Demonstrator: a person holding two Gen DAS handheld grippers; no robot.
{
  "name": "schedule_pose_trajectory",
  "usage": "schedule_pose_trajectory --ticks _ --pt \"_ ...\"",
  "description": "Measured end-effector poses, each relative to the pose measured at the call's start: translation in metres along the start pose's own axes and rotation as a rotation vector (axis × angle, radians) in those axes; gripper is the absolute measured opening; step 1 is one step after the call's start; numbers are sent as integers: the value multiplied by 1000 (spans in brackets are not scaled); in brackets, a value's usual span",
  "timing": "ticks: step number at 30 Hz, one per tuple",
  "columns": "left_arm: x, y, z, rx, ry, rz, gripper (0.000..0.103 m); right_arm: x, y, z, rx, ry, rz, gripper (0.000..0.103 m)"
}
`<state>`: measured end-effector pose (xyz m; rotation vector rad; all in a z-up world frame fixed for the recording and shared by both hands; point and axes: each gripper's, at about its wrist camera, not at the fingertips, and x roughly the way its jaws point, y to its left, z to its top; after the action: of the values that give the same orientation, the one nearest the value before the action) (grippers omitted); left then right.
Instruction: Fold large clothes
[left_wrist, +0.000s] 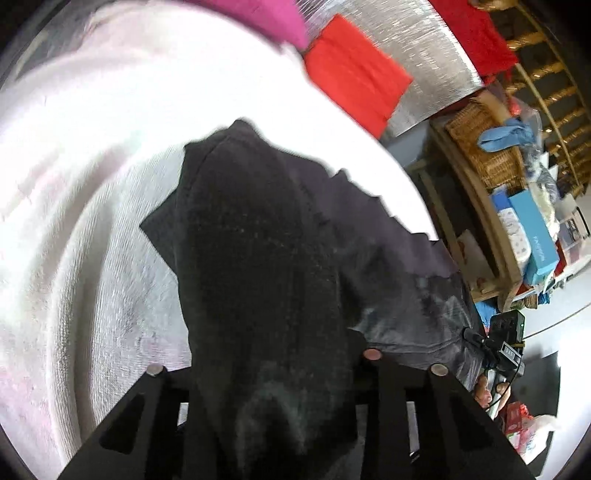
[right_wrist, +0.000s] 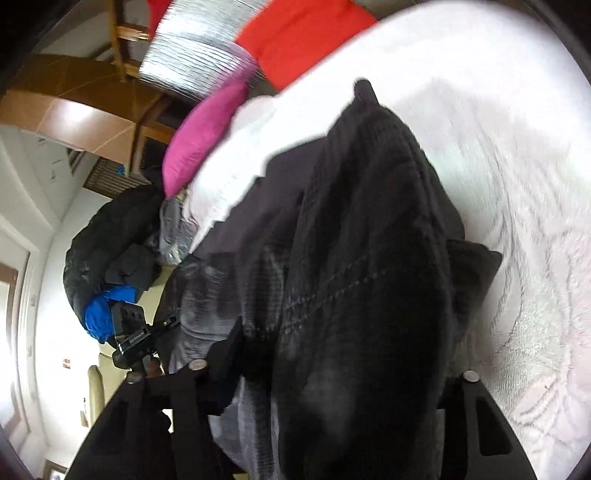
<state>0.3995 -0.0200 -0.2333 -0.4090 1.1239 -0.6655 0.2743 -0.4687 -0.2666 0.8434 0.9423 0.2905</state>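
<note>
Together two tongs (left_wrist: 266, 373) (right_wrist: 332, 373), one black garment (left_wrist: 258, 240)

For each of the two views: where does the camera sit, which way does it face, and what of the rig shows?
Left wrist: on the left gripper, looking down along its fingers at the black garment on the white blanket; the other gripper shows right.
Right wrist: on the right gripper, same downward look.
Shared: garment, blanket, pink cushion, red cloth.
</note>
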Motion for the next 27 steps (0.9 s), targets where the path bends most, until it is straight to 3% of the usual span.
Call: schedule_pose_trajectory --ticks 5,7,9,11,14,17,21,27 --pt "-36 -36 -9 61 -86 -71 30 -28 27 -4 -61 -63 17 44" --pt "-43 -40 -18 75 -93 -58 30 -37 28 -7 -78 -83 17 43" --pt "-36 -33 -21 65 -73 7 32 -38 18 -8 -53 -86 -5 43" --pt "-16 -17 -21 23 -11 122 37 -32 -4 -7 17 -67 -49 43" --pt "4 3 -17 -42 62 198 61 -17 -34 -4 107 -3 -94 47" --pt "8 6 -15 -55 80 246 73 -13 -48 -4 182 16 -110 59" --pt "-6 0 -19 -48 53 290 73 -29 -50 -8 225 -2 -141 71" --pt "-64 -15 -37 23 -147 494 78 -82 -28 -21 163 -181 -298 75"
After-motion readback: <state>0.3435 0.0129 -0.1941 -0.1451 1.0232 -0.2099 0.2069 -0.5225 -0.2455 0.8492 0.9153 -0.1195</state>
